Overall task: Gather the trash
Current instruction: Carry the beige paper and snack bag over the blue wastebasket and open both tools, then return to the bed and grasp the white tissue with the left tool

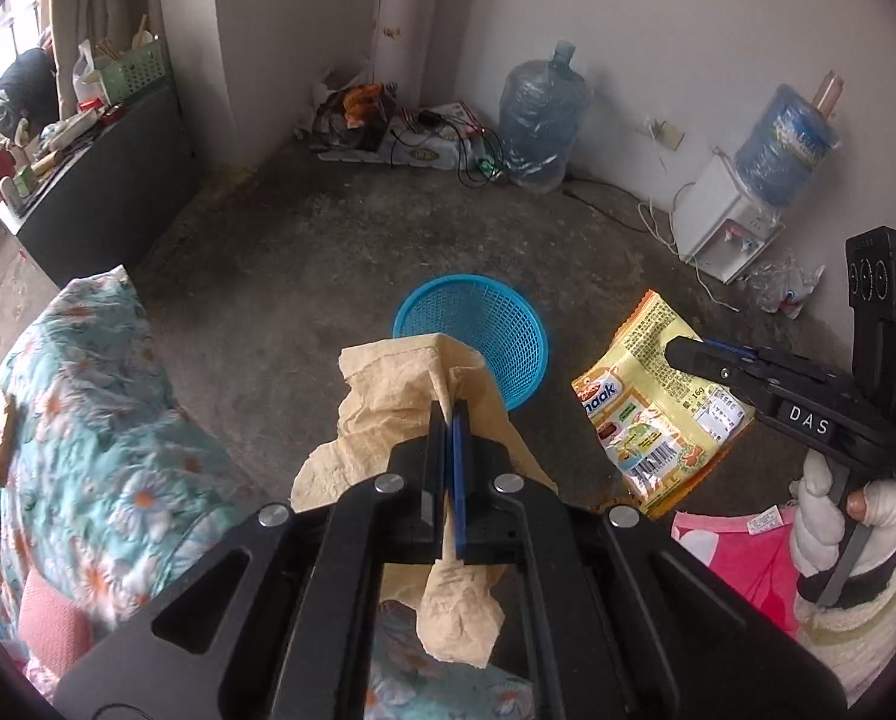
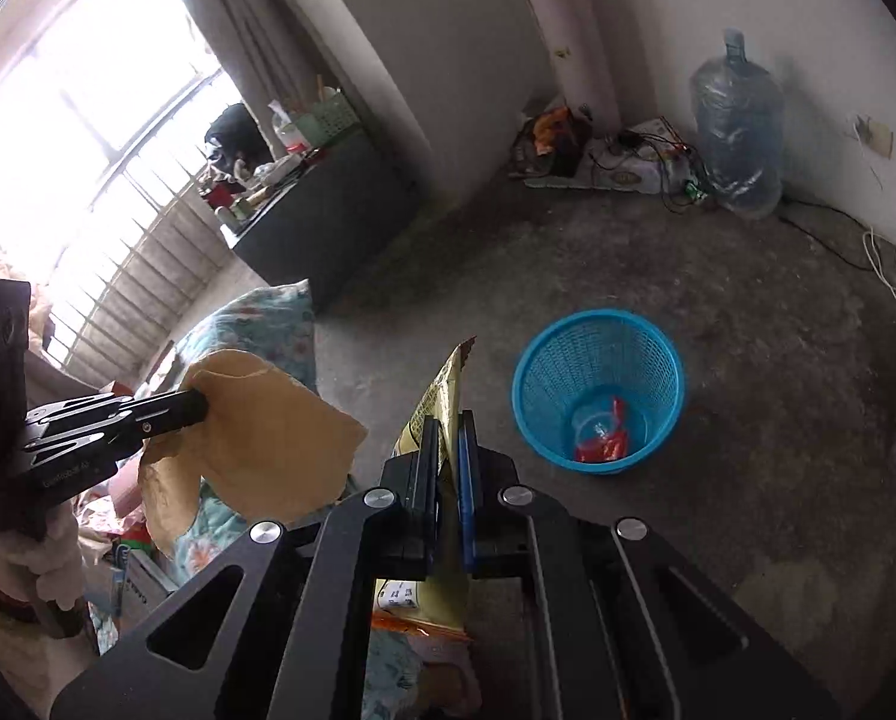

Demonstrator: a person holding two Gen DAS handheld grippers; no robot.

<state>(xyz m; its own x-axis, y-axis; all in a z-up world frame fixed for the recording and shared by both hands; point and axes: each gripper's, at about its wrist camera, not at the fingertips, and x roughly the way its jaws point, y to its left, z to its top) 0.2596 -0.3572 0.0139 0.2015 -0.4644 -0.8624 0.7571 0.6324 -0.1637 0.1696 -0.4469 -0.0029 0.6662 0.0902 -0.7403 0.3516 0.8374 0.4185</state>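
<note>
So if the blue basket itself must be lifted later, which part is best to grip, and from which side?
Grip the top rim of the blue basket, coming from above with one finger inside and one outside. It stands upright on the floor with its mouth open, and its mesh wall is thin, so the rim probably fits between the fingers. Both hand-held grippers are full now.

Plastic mesh basket (image 2: 598, 390), rough floor (image 2: 748, 360)

1. Daylight floods in from the window (image 2: 88, 120), which is blown out to white glare in the right wrist view.
2. Both views bend strongly at the edges, with dark vignetted corners.
3. The floor (image 1: 304, 252) is evenly and softly lit, with faint shadows.
4. The picture is mostly sharp, softening slightly toward the rims.
</note>
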